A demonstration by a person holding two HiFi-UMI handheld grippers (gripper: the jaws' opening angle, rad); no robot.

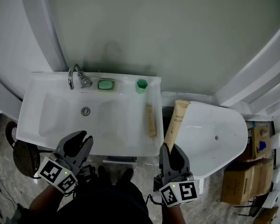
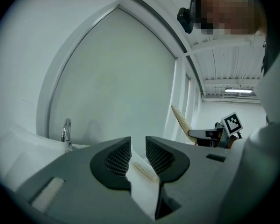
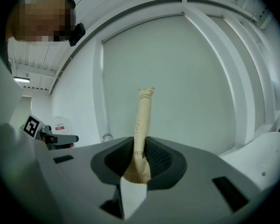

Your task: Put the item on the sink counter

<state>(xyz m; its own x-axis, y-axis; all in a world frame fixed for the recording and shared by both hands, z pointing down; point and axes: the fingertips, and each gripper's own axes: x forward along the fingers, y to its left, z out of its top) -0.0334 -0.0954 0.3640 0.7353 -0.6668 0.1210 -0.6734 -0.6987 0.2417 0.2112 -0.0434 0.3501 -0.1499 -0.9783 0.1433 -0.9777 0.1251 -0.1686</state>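
A beige paper-wrapped tube [image 1: 176,120] [image 3: 143,125] stands up from my right gripper [image 1: 169,148] [image 3: 139,160], whose pads are shut on its lower end. It hangs over the gap between the white sink [image 1: 130,139] and the toilet [image 1: 214,129]. My left gripper [image 1: 79,139] [image 2: 137,155] hovers at the sink's front edge, its jaws a little apart with nothing between them. A second beige tube [image 1: 151,120] [image 2: 144,169] lies flat on the sink's right counter. In the left gripper view the held tube [image 2: 182,118] shows at the right.
A chrome faucet [image 1: 77,76], a green soap dish [image 1: 106,84] and a green cup [image 1: 141,85] line the sink's back edge. The drain [image 1: 86,111] sits in the basin. Cardboard boxes [image 1: 238,181] stand on the floor at the right.
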